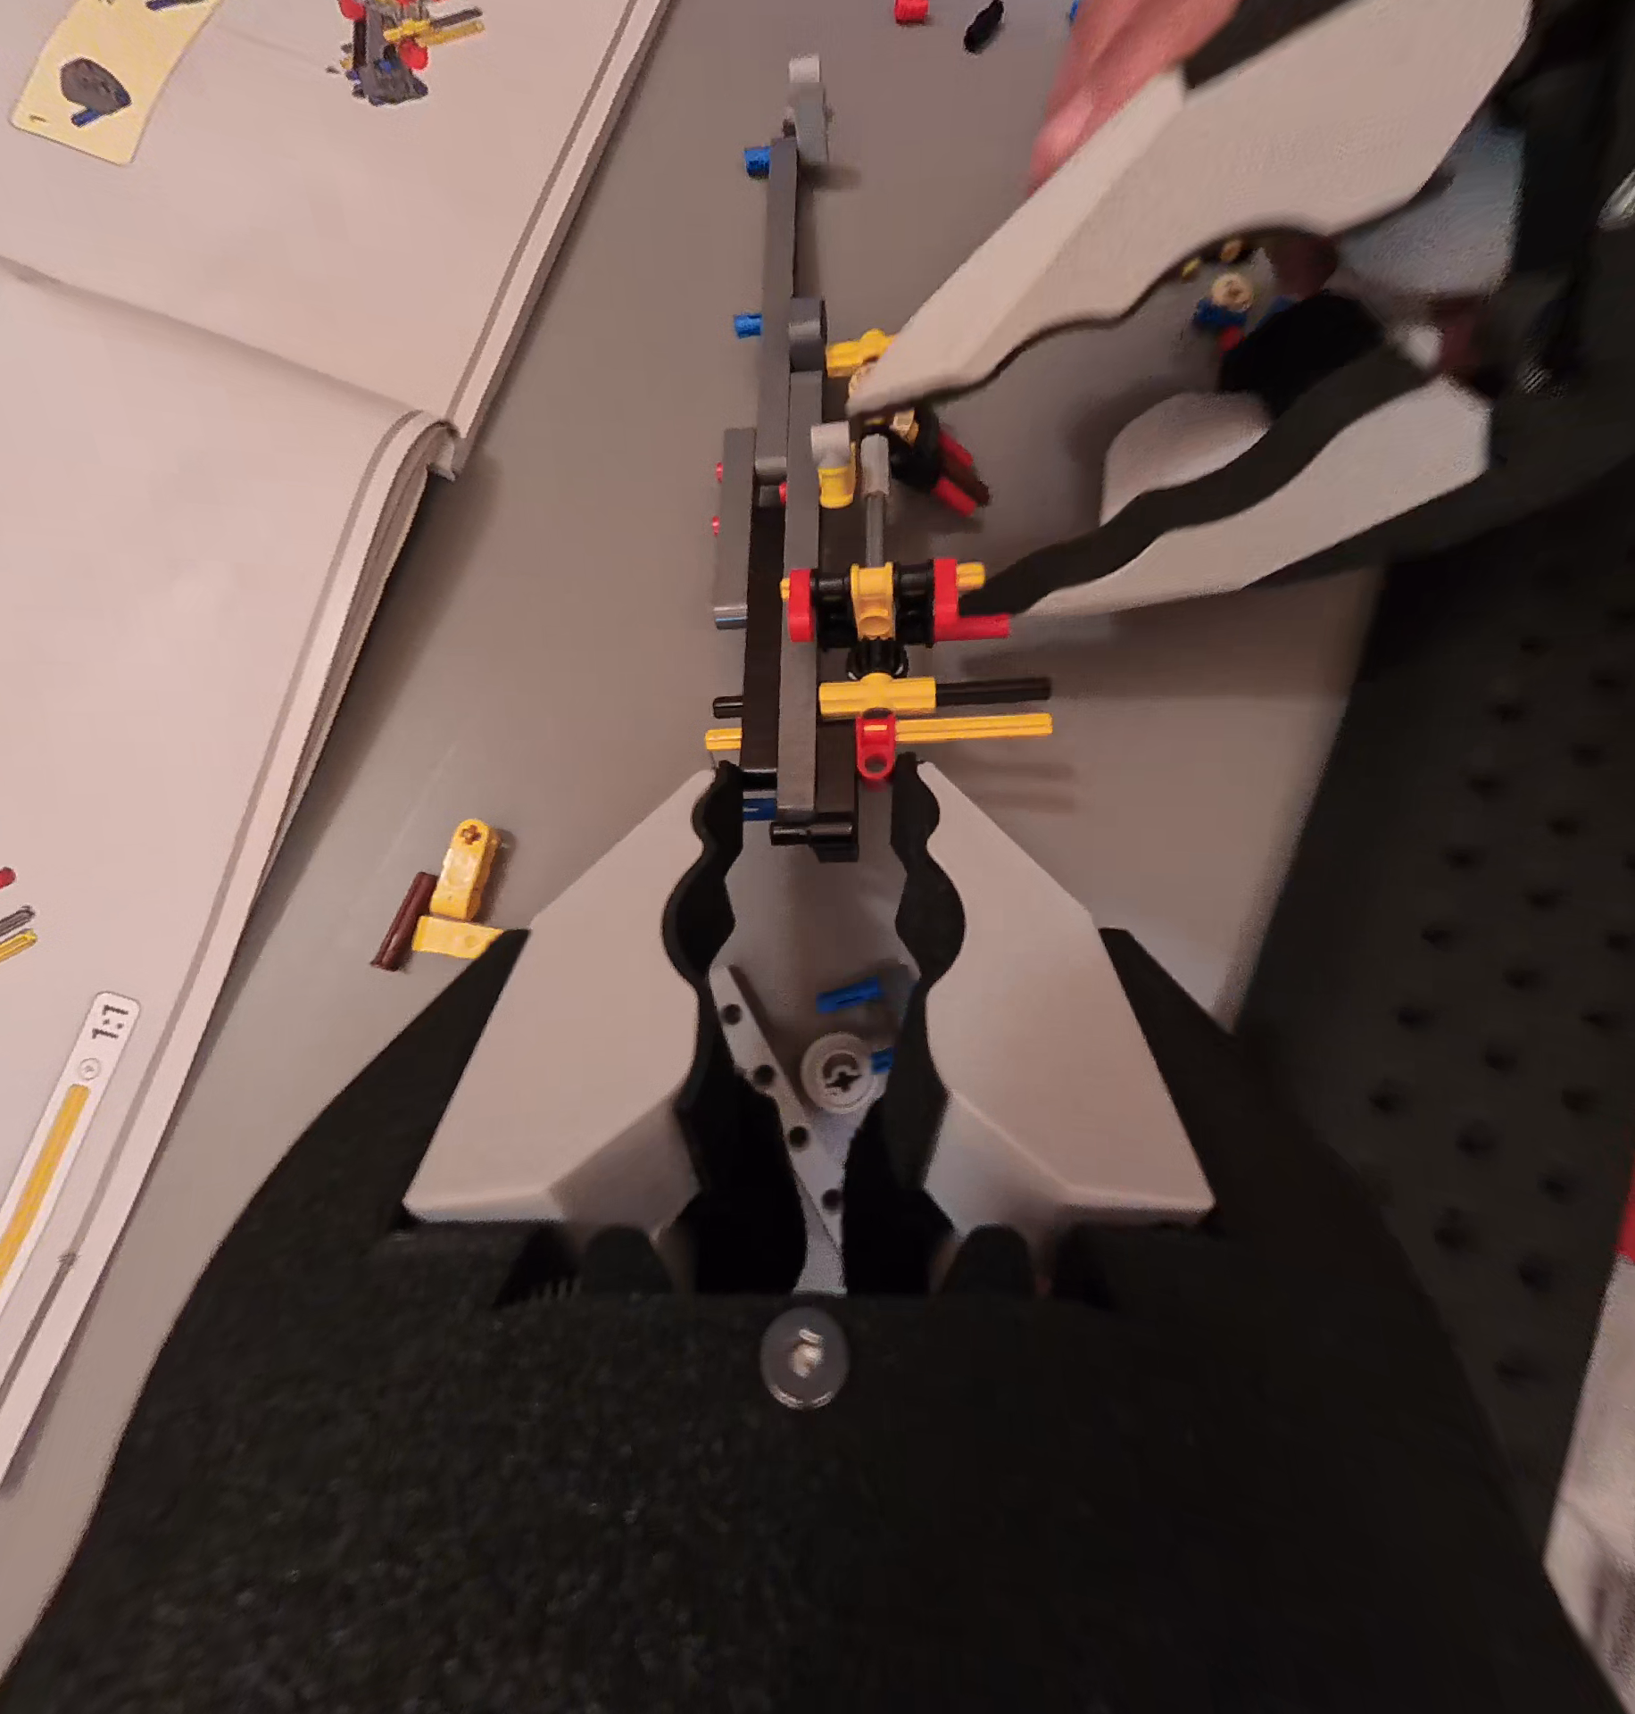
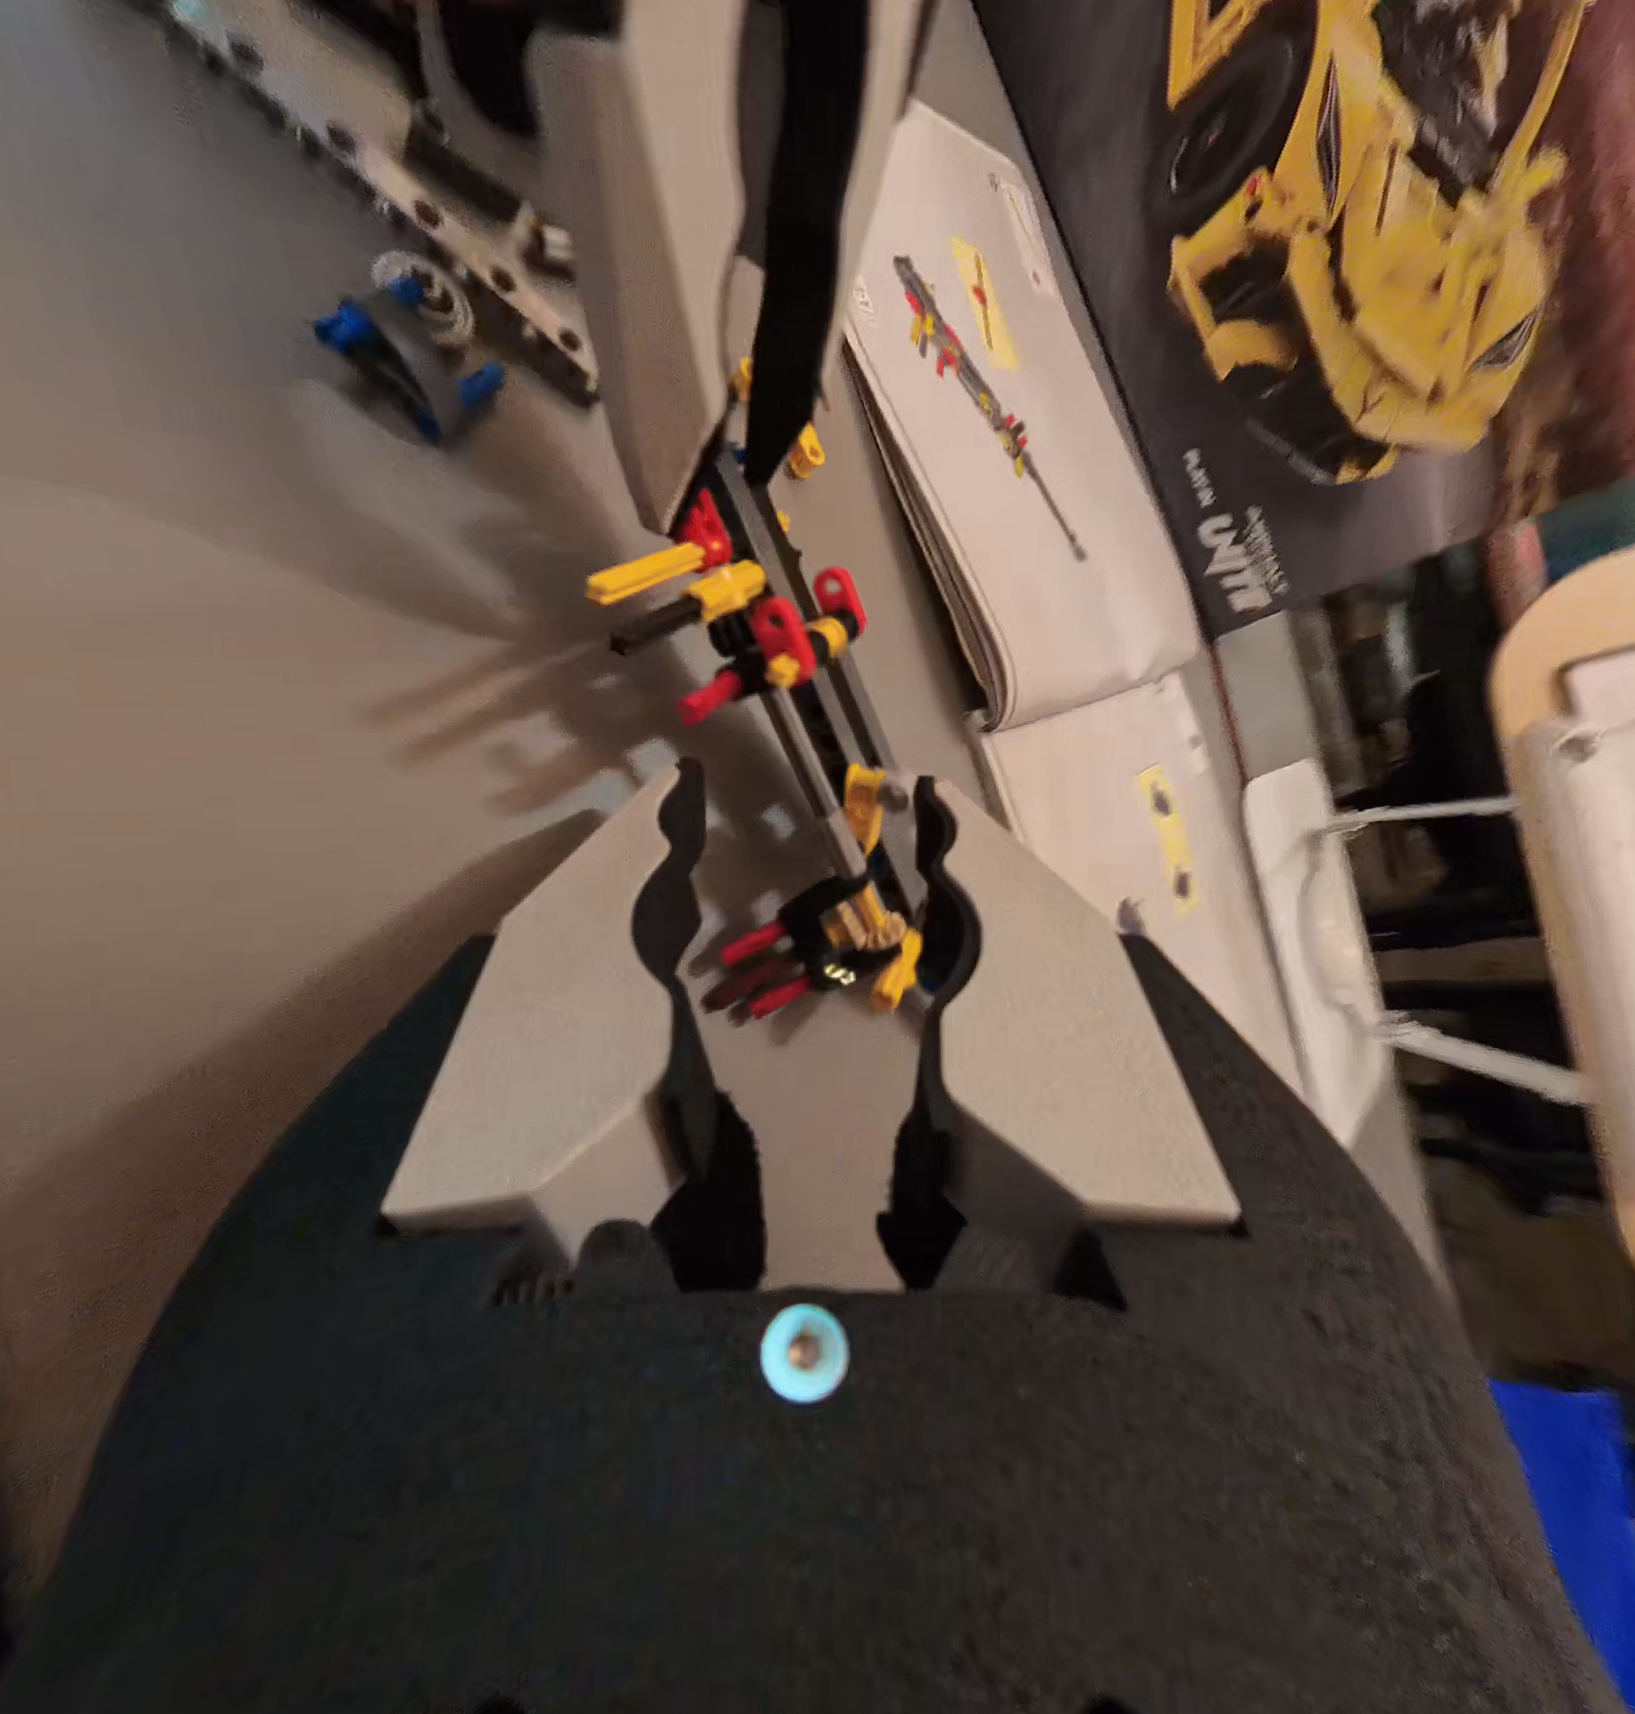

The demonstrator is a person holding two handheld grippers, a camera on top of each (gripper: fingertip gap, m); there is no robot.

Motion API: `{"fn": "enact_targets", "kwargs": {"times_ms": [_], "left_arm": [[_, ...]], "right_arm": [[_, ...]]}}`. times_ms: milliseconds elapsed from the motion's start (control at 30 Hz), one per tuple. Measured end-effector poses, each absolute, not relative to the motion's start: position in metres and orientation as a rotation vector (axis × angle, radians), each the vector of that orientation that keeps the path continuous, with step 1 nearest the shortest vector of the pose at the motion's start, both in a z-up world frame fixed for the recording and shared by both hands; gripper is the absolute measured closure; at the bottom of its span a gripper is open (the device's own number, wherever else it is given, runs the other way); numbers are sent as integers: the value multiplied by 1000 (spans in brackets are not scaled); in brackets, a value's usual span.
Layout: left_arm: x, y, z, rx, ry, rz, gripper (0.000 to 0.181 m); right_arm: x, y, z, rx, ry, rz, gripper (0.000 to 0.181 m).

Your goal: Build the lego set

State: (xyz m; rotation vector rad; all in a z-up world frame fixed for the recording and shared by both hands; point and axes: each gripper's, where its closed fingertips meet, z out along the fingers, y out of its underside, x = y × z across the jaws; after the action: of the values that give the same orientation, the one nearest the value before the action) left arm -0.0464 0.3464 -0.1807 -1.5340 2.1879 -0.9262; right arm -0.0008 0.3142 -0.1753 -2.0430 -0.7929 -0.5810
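Observation:
A long, thin grey lego assembly (image 1: 777, 390) with yellow, red and black axles and connectors sticks out away from my left gripper (image 1: 818, 793), which is shut on its near end and holds it above the grey table. My right gripper (image 1: 925, 501) comes in from the upper right, open, with its jaws either side of a black, red and yellow cluster (image 1: 934, 464) on the assembly's side. In the right wrist view my right gripper (image 2: 806, 793) straddles that cluster (image 2: 823, 946) and the thin grey shaft (image 2: 818, 788). The left gripper (image 2: 740, 454) shows at the assembly's far end.
An open instruction booklet (image 1: 239, 464) lies to the left, with loose yellow and brown pieces (image 1: 457, 890) beside it. A light grey piece with a round part (image 1: 832, 1076) lies under my left gripper. The set's box (image 2: 1305, 278), grey pieces with blue pins (image 2: 406, 362) and a white tray (image 2: 1314, 927) lie around. One gripper's finger ends stand about 6 cm off the other's.

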Motion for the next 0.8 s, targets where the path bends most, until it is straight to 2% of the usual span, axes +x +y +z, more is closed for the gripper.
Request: {"fn": "enact_targets", "kwargs": {"times_ms": [133,233,267,300,367,467,633,700,800], "left_arm": [[-49,333,-166,-1539,2193,-958,151],[-49,333,-152,-1497,2160,-950,151],[-50,332,-147,-1472,2148,-970,153],[-51,330,-142,-1443,2144,-995,155],[-56,327,-132,-1336,2148,-1041,155],[-56,328,-110,-1105,2085,-1102,136],[-46,323,-63,-710,1827,-1289,143],[-40,323,-49,-606,1754,-1286,143],[-35,316,-29,-542,1722,-1385,152]], "right_arm": [[-10,325,-168,-1954,-920,-688,145],[-9,325,-159,-1900,-960,-726,161],[-7,324,-155,-1879,-959,-735,174],[-5,324,-148,-1831,-949,-758,177],[-9,322,-138,-1789,-925,-695,178],[-7,319,-121,-1785,-841,-555,178],[-17,316,-87,-1755,-771,-298,180],[-20,315,-70,-1696,-761,-236,179],[-18,314,-44,-1622,-691,-50,179]]}}
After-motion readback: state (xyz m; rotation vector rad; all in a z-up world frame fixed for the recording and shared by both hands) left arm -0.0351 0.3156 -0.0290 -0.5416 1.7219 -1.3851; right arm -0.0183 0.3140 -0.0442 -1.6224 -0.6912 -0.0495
